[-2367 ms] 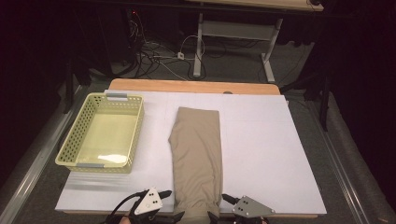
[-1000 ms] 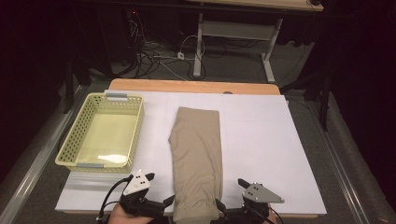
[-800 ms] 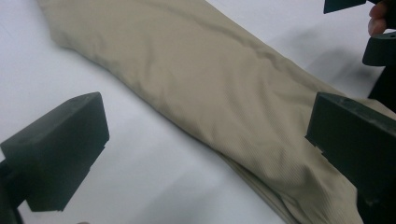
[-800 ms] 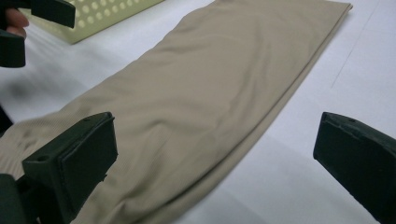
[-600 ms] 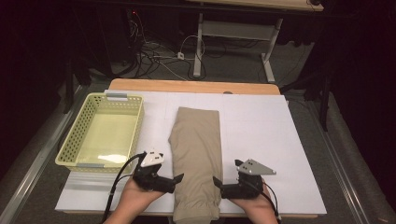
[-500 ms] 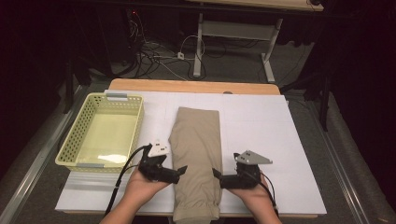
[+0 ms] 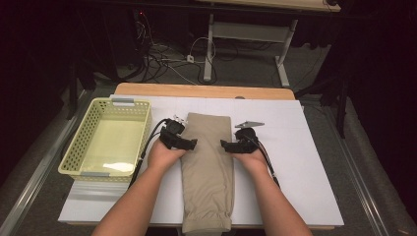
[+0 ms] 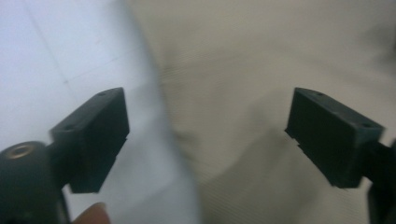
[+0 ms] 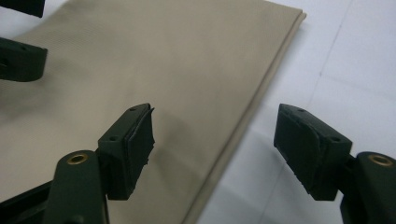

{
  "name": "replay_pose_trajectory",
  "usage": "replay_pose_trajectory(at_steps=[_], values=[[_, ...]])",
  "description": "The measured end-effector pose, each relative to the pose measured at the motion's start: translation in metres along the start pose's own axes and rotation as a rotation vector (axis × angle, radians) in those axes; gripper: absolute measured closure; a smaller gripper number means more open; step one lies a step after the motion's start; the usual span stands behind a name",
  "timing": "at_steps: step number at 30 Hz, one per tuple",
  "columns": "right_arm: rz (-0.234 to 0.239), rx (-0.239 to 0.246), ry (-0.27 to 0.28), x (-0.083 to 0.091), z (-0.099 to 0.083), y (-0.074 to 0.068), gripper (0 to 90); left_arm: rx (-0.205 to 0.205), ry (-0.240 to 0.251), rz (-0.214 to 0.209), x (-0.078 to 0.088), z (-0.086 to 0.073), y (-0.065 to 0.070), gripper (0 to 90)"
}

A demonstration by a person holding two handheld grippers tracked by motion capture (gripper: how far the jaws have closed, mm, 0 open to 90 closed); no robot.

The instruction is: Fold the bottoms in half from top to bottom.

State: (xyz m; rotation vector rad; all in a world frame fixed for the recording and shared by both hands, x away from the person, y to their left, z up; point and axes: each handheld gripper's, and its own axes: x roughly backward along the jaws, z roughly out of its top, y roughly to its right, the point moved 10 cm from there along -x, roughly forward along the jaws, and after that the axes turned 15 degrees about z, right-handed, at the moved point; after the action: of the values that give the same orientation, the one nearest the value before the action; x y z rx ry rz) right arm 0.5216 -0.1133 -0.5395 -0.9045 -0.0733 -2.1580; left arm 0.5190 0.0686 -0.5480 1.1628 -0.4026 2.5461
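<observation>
Two grippers straddle the long edges of a folded beige cloth (image 7: 207,169) that lies lengthwise on the white sheet (image 7: 305,162) covering the table, its cuffed end hanging just over the near edge. The person's forearms come in from the bottom, one on each side of the cloth. The left gripper (image 7: 189,143) sits at the cloth's left edge; in the left gripper view its jaws stand spread, one over the white sheet, the other over the fabric, with the edge between them and the pads not pressing on it. They have just been closing a little. The right gripper (image 7: 226,144) sits at the cloth's right edge; in the right gripper view its jaws are likewise apart and have just been closing, one above the cloth, one above the sheet, with the layered edge between them, ungripped.

To the left, well clear of the cloth, stands a pale yellow lattice basket (image 7: 86,152). Beyond the sheet, a strip of bare wooden tabletop (image 7: 204,90) shows. Farther off, cables (image 7: 167,54) trail over the dark floor beside a desk frame (image 7: 246,37). No readable writing or labels show on anything.
</observation>
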Motion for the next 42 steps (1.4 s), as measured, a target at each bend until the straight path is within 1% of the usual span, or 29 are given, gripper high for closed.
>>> replay_pose_trajectory(at_steps=[1, 2, 4, 5, 6, 7, 8, 9, 12, 13, 14, 15, 16, 17, 19, 21, 23, 25, 27, 30, 33, 35, 36, 37, 38, 39, 40, 41, 42], values=[[-0.004, 0.000, -0.014, -0.004, 0.003, 0.003, 29.3, 0.008, -0.004, -0.016, -0.003, 0.000, -0.001, 16.3], [-0.008, 0.001, -0.018, -0.008, 0.006, 0.005, 29.2, 0.025, 0.013, -0.015, -0.004, 0.002, -0.002, 17.5], [-0.021, 0.000, -0.019, -0.015, 0.010, 0.008, 28.4, 0.034, 0.027, -0.010, -0.006, 0.004, -0.001, 22.3], [-0.021, 0.002, -0.016, -0.018, 0.010, 0.007, 27.6, 0.026, 0.037, -0.007, -0.006, 0.005, 0.002, 25.1], [-0.030, 0.018, -0.021, -0.020, 0.011, 0.007, 27.4, 0.015, 0.048, -0.010, -0.006, 0.005, 0.004, 29.4], [-0.034, 0.027, -0.029, -0.021, 0.012, 0.007, 29.9, 0.011, 0.054, -0.015, -0.005, 0.005, 0.006, 35.1], [-0.024, 0.044, -0.037, -0.022, 0.012, 0.005, 38.3, 0.006, 0.060, -0.021, -0.005, 0.006, 0.009, 39.4], [0.002, 0.069, -0.037, -0.022, 0.012, 0.001, 45.6, 0.002, 0.063, -0.027, -0.004, 0.006, 0.011, 45.8], [0.023, 0.066, -0.019, -0.023, 0.012, -0.004, 61.5, 0.002, 0.068, -0.050, -0.003, 0.007, 0.018, 60.8], [0.033, 0.061, -0.014, -0.024, 0.012, -0.005, 68.9, 0.005, 0.068, -0.071, -0.003, 0.007, 0.020, 67.1], [0.049, 0.056, -0.009, -0.024, 0.012, -0.006, 77.2, 0.009, 0.064, -0.084, -0.002, 0.008, 0.022, 76.0], [0.071, 0.052, -0.010, -0.025, 0.012, -0.008, 81.1, 0.011, 0.068, -0.081, -0.002, 0.008, 0.023, 79.7], [0.071, 0.059, -0.012, -0.025, 0.012, -0.009, 82.4, 0.000, 0.073, -0.078, -0.001, 0.008, 0.023, 80.4], [0.064, 0.069, -0.015, -0.025, 0.013, -0.009, 83.2, -0.004, 0.075, -0.078, -0.001, 0.008, 0.023, 81.0], [0.058, 0.065, -0.021, -0.024, 0.013, -0.012, 83.7, -0.012, 0.077, -0.080, 0.002, 0.008, 0.022, 81.4], [0.049, 0.082, -0.019, -0.021, 0.016, -0.013, 83.9, -0.011, 0.092, -0.079, 0.005, 0.011, 0.020, 81.6], [0.045, 0.082, -0.006, -0.018, 0.021, -0.014, 83.9, 0.002, 0.104, -0.088, 0.009, 0.015, 0.017, 81.6], [0.038, 0.093, 0.000, -0.016, 0.027, -0.014, 84.0, -0.004, 0.112, -0.075, 0.011, 0.019, 0.015, 81.7], [0.030, 0.096, 0.016, -0.013, 0.037, -0.015, 83.9, 0.008, 0.130, -0.073, 0.014, 0.027, 0.011, 81.8], [0.014, 0.109, 0.048, -0.008, 0.054, -0.015, 84.0, 0.018, 0.168, -0.064, 0.023, 0.045, 0.004, 81.8], [0.000, 0.130, 0.082, 0.002, 0.075, -0.016, 84.0, 0.010, 0.227, -0.036, 0.040, 0.071, -0.005, 81.9], [-0.011, 0.142, 0.119, 0.011, 0.092, -0.016, 83.9, 0.004, 0.267, -0.016, 0.051, 0.085, -0.011, 81.8], [-0.016, 0.145, 0.143, 0.016, 0.101, -0.016, 83.8, -0.002, 0.300, -0.007, 0.057, 0.092, -0.013, 81.8], [-0.023, 0.152, 0.176, 0.021, 0.109, -0.017, 83.1, -0.006, 0.318, 0.007, 0.061, 0.097, -0.016, 81.7], [-0.033, 0.157, 0.195, 0.025, 0.116, -0.017, 79.0, -0.014, 0.320, 0.024, 0.061, 0.100, -0.018, 81.0], [-0.038, 0.158, 0.204, 0.026, 0.119, -0.016, 67.8, -0.014, 0.310, 0.043, 0.058, 0.100, -0.020, 75.3], [-0.044, 0.145, 0.197, 0.025, 0.119, -0.014, 57.0, 0.005, 0.273, 0.051, 0.054, 0.097, -0.022, 59.1], [-0.047, 0.132, 0.182, 0.023, 0.116, -0.012, 53.9, 0.029, 0.229, 0.036, 0.049, 0.092, -0.023, 45.9], [-0.037, 0.120, 0.170, 0.021, 0.112, -0.011, 51.8, 0.030, 0.198, 0.026, 0.046, 0.086, -0.023, 41.1]])
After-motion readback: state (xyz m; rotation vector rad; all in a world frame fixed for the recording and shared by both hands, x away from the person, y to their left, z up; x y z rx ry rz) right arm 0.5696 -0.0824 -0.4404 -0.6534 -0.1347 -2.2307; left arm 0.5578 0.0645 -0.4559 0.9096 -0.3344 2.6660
